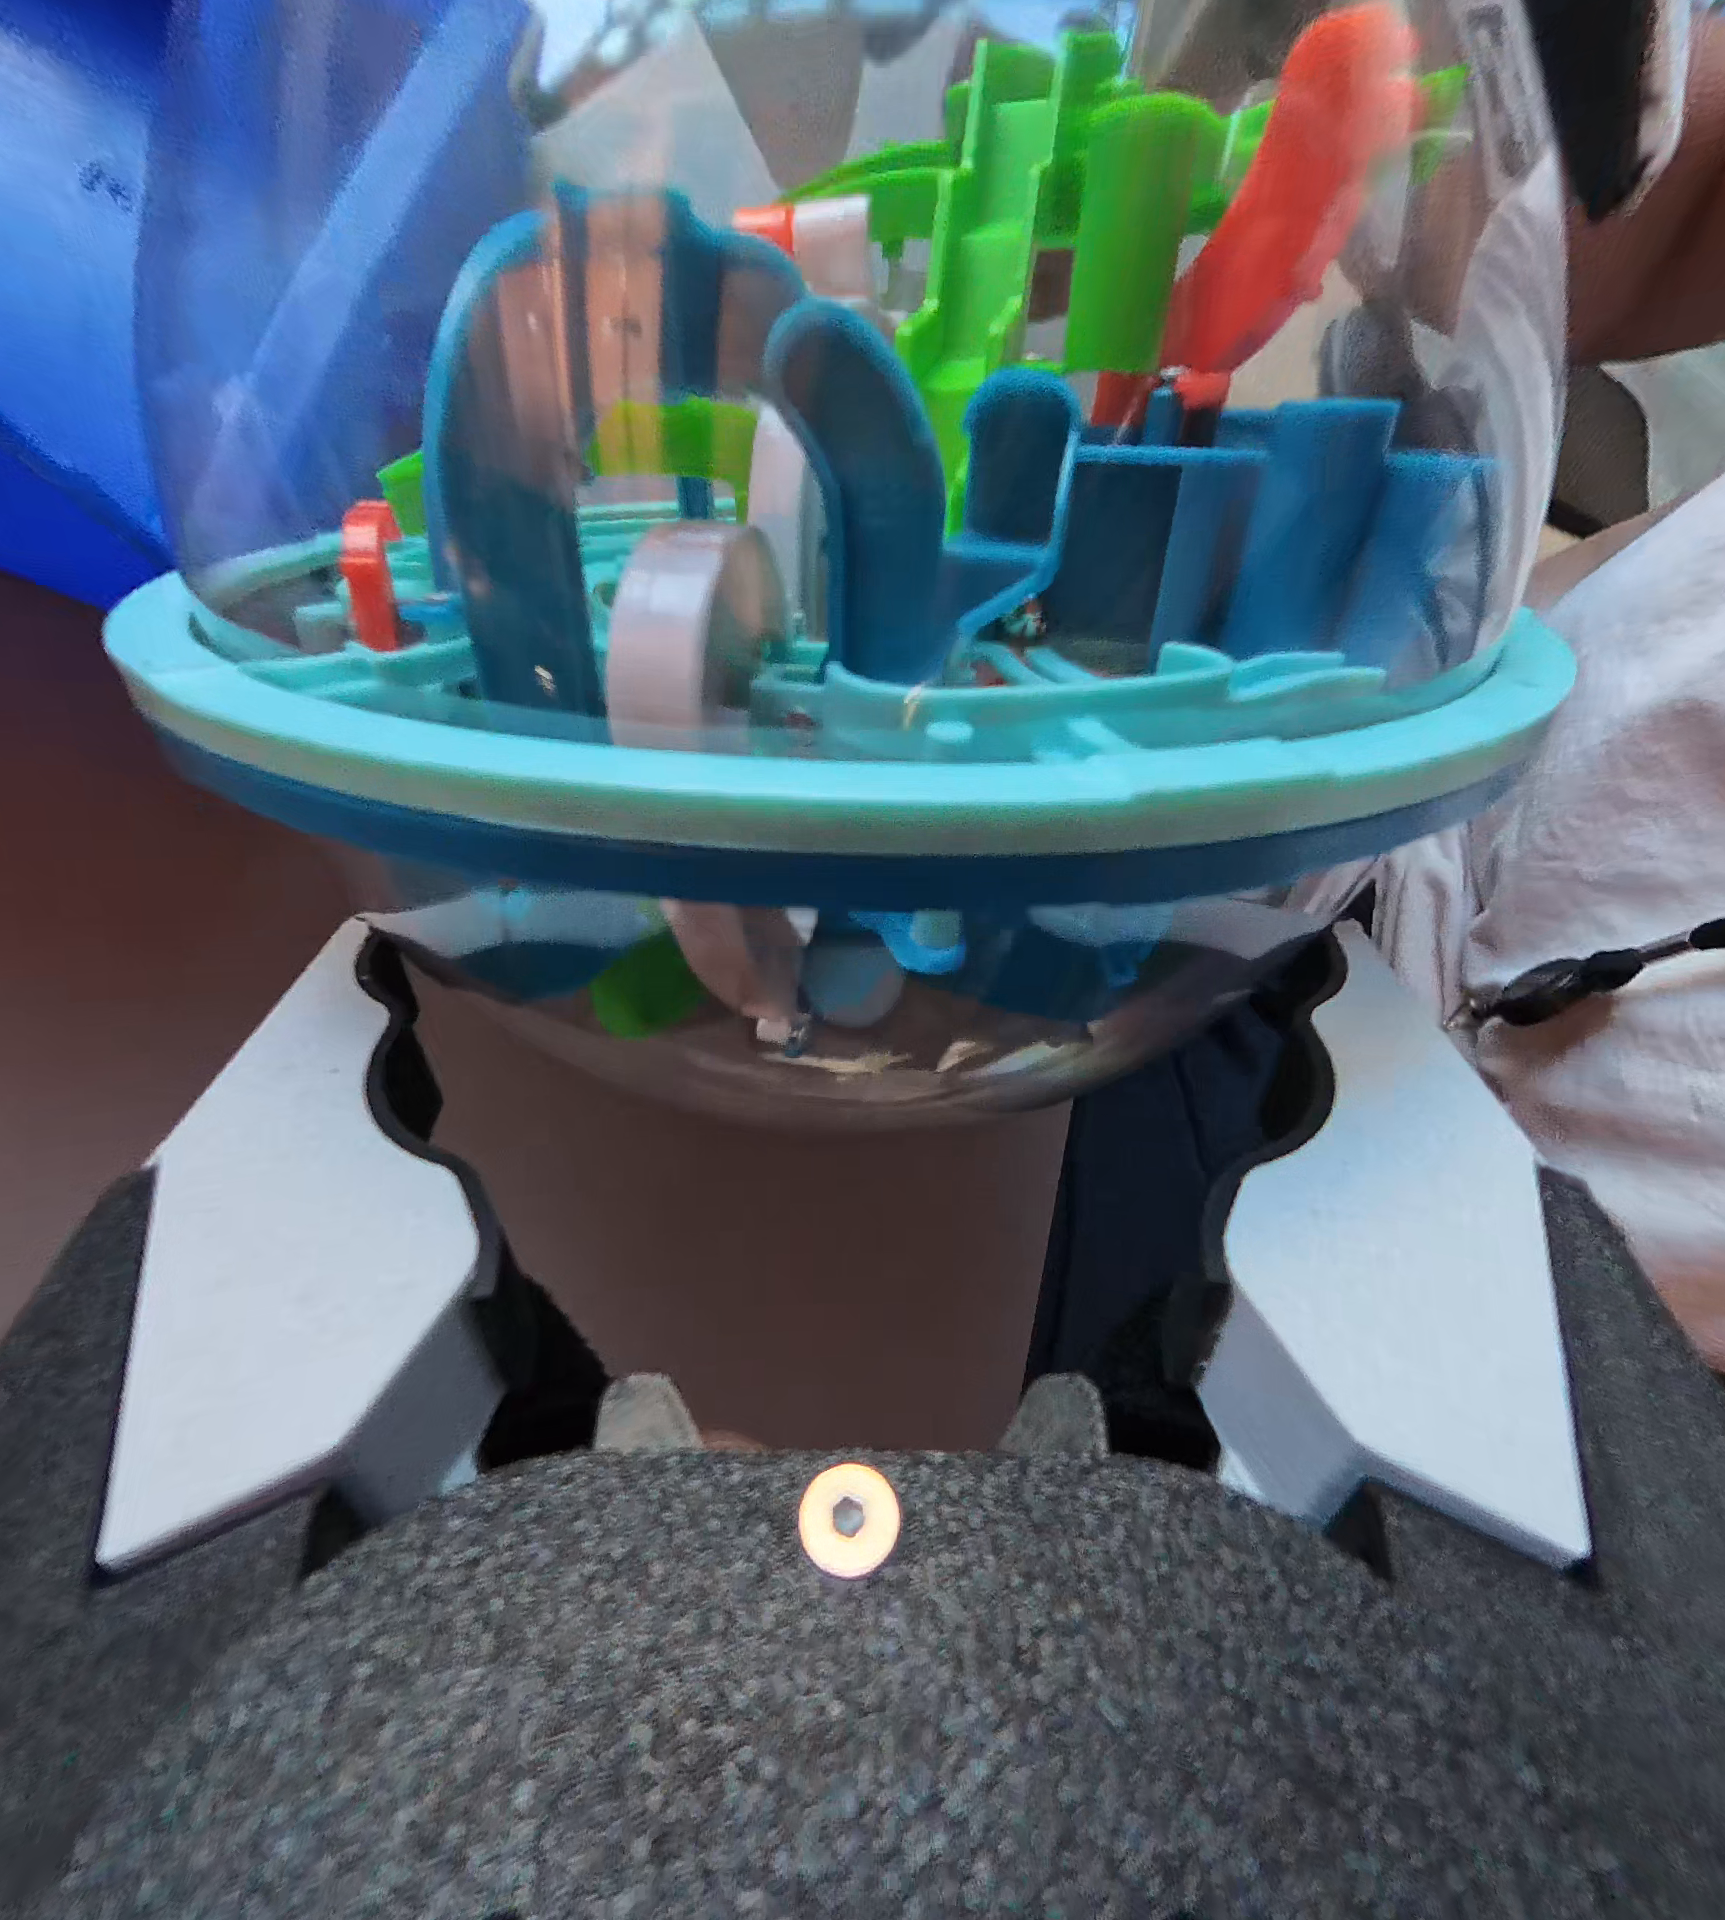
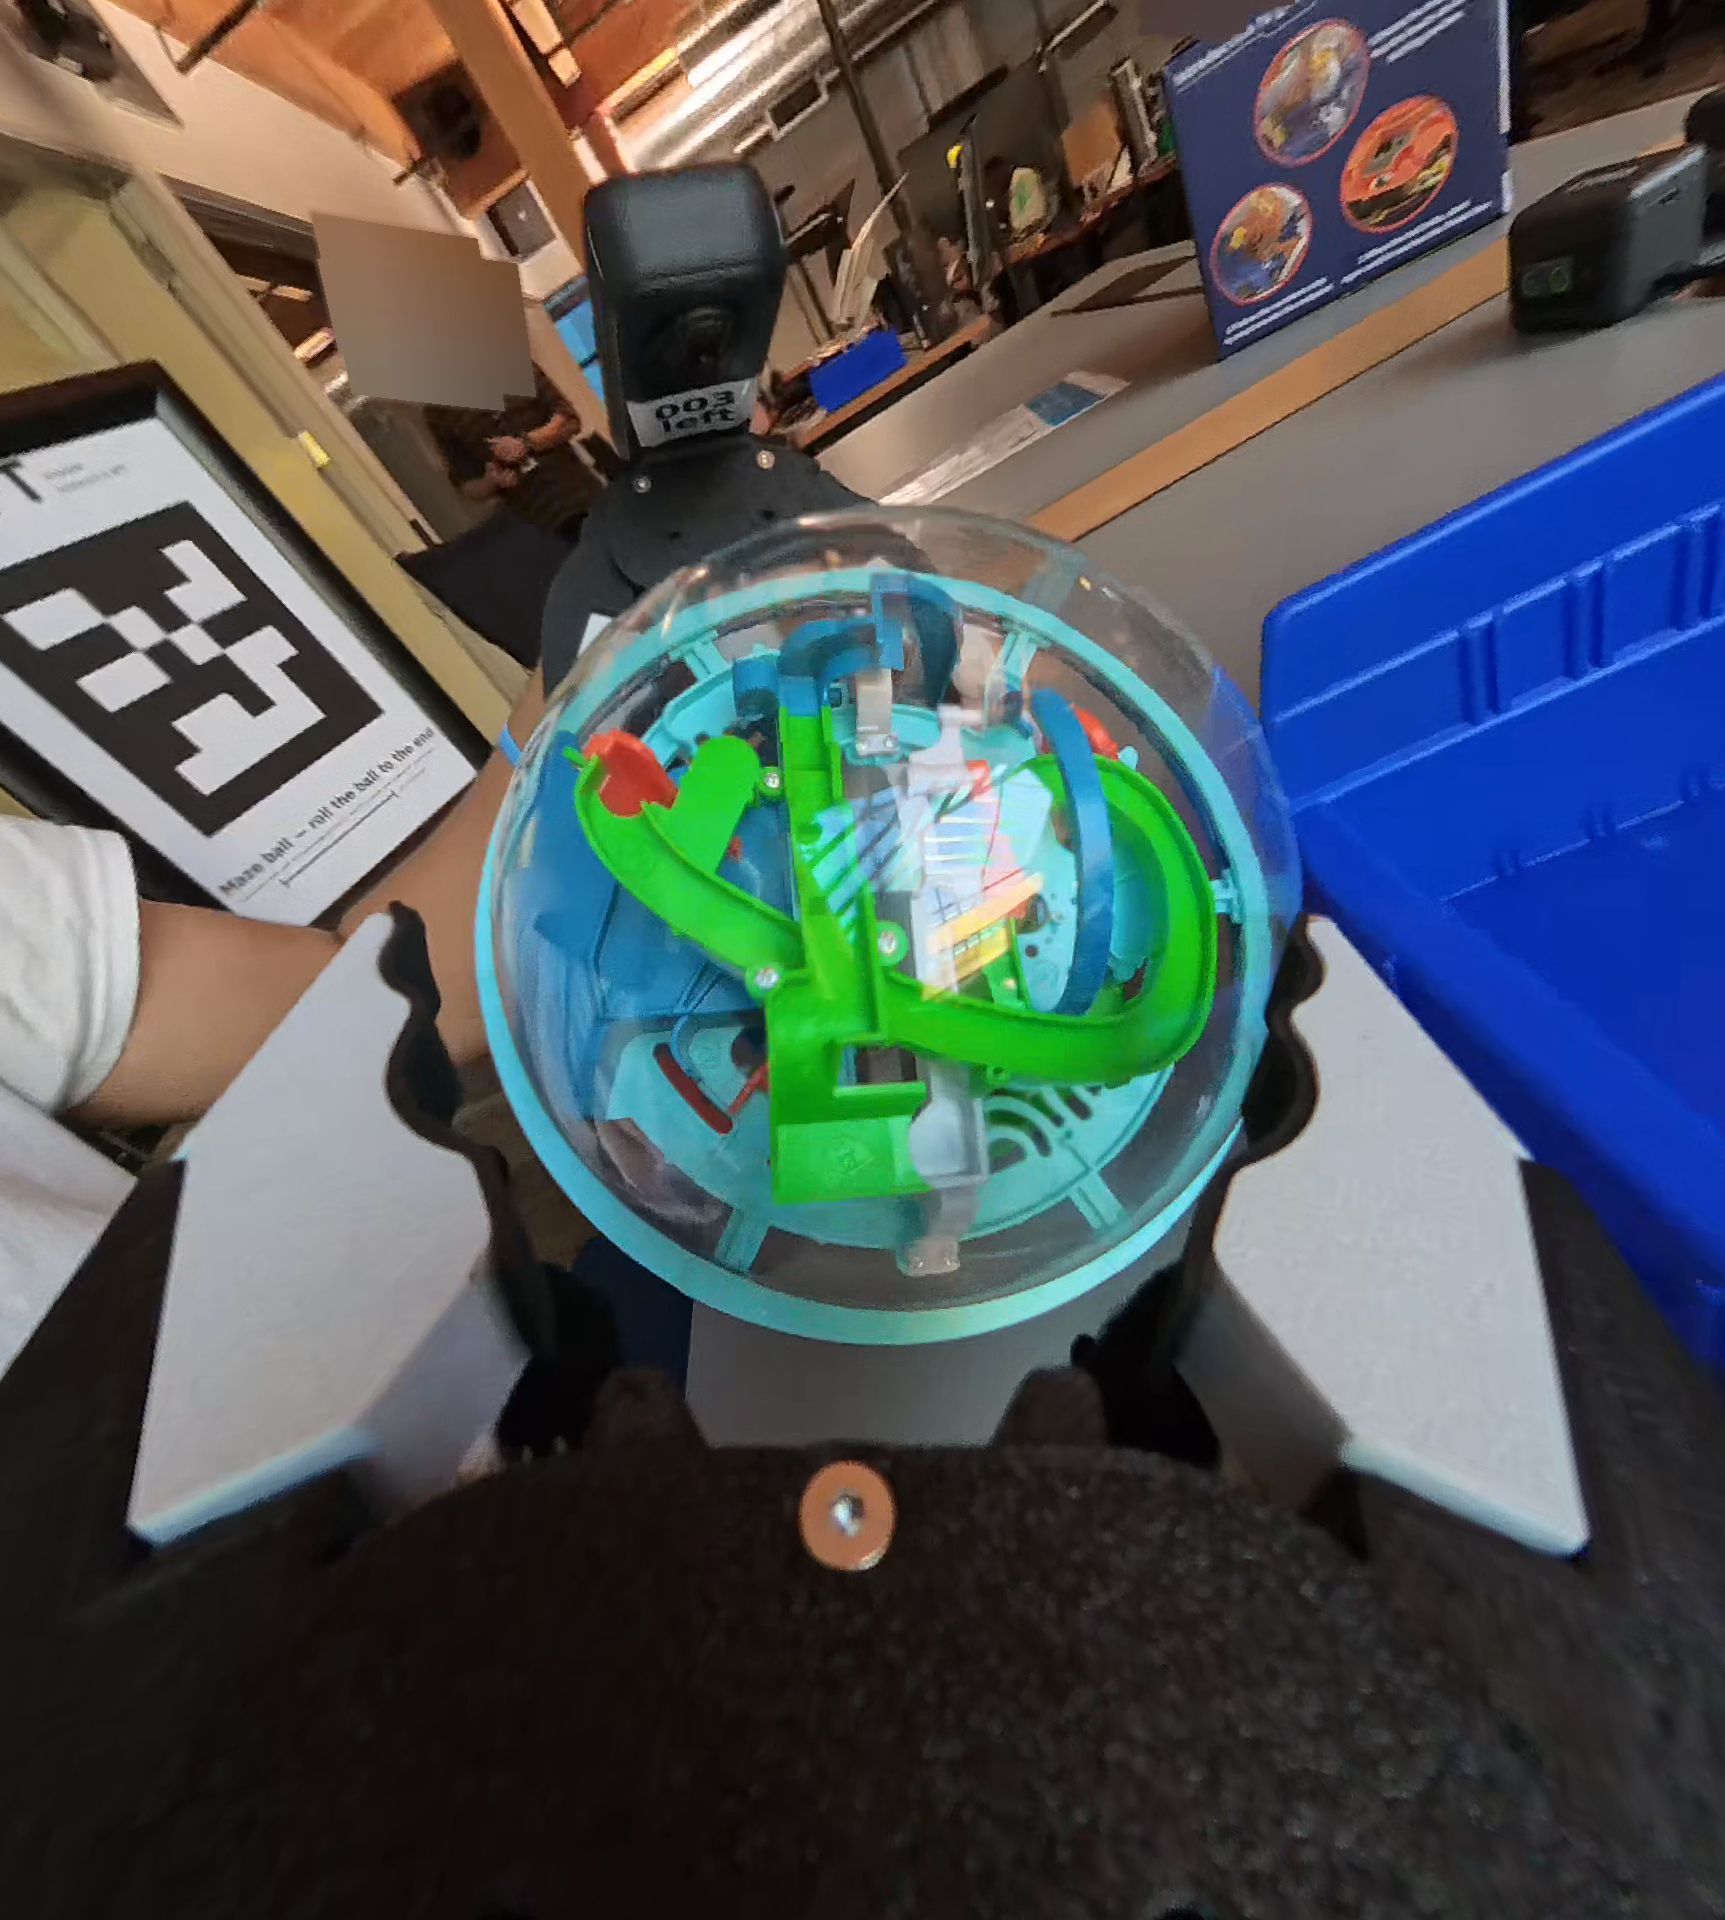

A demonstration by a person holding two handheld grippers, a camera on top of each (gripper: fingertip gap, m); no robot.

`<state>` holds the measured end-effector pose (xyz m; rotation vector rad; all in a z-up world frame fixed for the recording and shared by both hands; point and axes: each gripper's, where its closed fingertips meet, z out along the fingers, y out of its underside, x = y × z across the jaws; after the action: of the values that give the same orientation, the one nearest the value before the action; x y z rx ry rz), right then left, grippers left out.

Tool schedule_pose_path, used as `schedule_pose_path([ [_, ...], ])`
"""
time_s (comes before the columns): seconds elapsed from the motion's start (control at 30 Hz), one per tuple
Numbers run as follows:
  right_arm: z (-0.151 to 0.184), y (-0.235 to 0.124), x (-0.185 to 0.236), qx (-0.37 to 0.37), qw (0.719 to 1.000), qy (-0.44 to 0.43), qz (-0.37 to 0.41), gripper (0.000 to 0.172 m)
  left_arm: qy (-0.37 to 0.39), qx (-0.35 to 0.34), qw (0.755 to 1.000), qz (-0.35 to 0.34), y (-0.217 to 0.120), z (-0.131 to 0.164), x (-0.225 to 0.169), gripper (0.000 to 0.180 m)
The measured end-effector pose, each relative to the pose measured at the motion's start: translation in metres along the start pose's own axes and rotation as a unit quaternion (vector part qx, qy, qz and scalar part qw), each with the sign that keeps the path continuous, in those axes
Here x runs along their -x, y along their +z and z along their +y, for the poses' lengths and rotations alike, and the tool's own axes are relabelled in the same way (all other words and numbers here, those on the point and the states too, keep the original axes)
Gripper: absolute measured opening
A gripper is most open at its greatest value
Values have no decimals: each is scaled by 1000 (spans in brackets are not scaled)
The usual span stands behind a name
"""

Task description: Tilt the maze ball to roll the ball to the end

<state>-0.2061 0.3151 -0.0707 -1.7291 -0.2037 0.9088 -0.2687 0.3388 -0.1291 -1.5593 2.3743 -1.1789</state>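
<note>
The maze ball (image 1: pixel 837 582) is a clear sphere with a light blue rim and green, blue and red tracks inside. In the left wrist view its rim lies nearly level. My left gripper (image 1: pixel 853 987) is shut on the lower dome, with both black pads against it. In the right wrist view the maze ball (image 2: pixel 889 935) shows from its green-track side. My right gripper (image 2: pixel 853 935) is shut on it, one finger at each side of the rim. The left gripper (image 2: pixel 681 312) stands behind the ball. I cannot make out the small rolling ball.
A blue plastic bin (image 2: pixel 1564 779) stands close to the ball and also shows in the left wrist view (image 1: pixel 58 312). A framed marker sign (image 2: pixel 141 644) leans at the left. A person's arm (image 2: pixel 193 997) is near. A dark blue box (image 2: pixel 1336 177) and black devices (image 2: pixel 1606 239) stand on the grey table (image 2: pixel 1201 447).
</note>
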Motion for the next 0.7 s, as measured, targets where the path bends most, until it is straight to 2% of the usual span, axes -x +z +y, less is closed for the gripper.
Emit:
schedule_pose_path([
  [0.07,6,-1,-2,14,999,-10,30,153,0,-3,1000,-1,9,1,-5,158],
  [0.2,3,-2,1,30,999,-22,38,153,-6,14,1000,-10,29,7,-13,159],
  [0.43,7,-15,12,63,994,-69,50,153,-6,-40,999,-6,46,3,-26,158],
  [0.5,9,-16,14,68,994,-77,49,153,-13,-58,998,-18,39,7,-25,156],
  [0.6,11,-16,17,77,991,-93,49,153,-17,-111,993,-28,11,6,-32,157],
  [0.7,11,-13,21,83,989,-110,49,153,-7,-182,983,-36,-20,-9,-40,158],
])
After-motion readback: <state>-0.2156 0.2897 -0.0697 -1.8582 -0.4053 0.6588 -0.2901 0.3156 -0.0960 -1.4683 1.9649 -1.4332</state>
